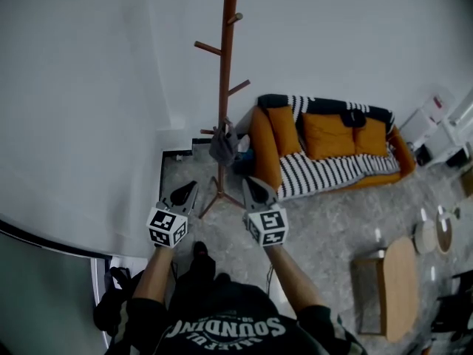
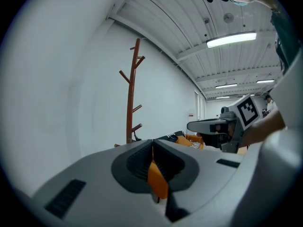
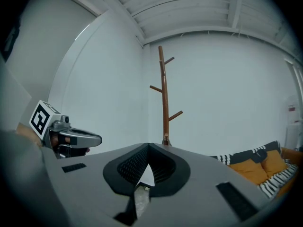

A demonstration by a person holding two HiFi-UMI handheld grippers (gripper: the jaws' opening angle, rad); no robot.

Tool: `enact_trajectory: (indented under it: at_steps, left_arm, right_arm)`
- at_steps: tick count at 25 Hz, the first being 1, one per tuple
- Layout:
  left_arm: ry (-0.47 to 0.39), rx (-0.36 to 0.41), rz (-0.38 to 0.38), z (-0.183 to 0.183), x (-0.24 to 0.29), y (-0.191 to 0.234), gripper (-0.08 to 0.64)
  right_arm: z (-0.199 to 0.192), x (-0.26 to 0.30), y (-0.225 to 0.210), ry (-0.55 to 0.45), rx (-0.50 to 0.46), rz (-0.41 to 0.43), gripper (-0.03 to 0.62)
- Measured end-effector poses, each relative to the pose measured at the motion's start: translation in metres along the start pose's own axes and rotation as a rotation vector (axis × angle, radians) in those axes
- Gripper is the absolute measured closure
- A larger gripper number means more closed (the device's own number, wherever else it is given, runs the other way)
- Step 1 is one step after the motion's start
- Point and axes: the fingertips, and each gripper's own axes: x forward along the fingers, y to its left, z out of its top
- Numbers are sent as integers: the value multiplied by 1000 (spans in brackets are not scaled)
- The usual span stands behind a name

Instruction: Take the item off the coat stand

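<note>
Now | risk: left gripper [image 1: 189, 188] and right gripper [image 1: 253, 186] are both seen shut and empty, so the target could merely be knocked unless the jaws are opened; the slim coat stand [image 1: 226, 65] could be tipped by a sideways pull | look: grey item [image 1: 223, 145], limp and crumpled, is hung on a low peg, well ahead of both grippers.

A limp grey item [image 1: 222, 145] hangs low on the upright brown coat stand [image 1: 227, 65].

Orange sofa [image 1: 325, 137], wooden table [image 1: 403, 287]
</note>
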Motion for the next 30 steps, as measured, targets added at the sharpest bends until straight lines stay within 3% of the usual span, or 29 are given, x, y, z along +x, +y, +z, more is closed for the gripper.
enact_trajectory:
  at_steps: [15, 16, 18, 21, 26, 30]
  left_arm:
    - [6, -12, -12, -2, 19, 26, 558]
    - [8, -14, -13, -3, 20, 27, 558]
    - [13, -17, -16, -4, 23, 31, 558]
    - [20, -20, -22, -6, 26, 37, 558]
    - [34, -26, -26, -11, 30, 46, 558]
    - [37, -28, -33, -12, 33, 52, 558]
  right_arm:
    - [-5, 23, 5, 3, 3, 36, 590]
    - [-7, 26, 5, 7, 4, 36, 574]
    - [-9, 32, 5, 10, 11, 33, 481]
    - [-15, 41, 4, 27, 26, 20, 421]
    - [-19, 54, 6, 27, 46, 17, 397]
    - [-34, 64, 0, 91, 40, 2, 397]
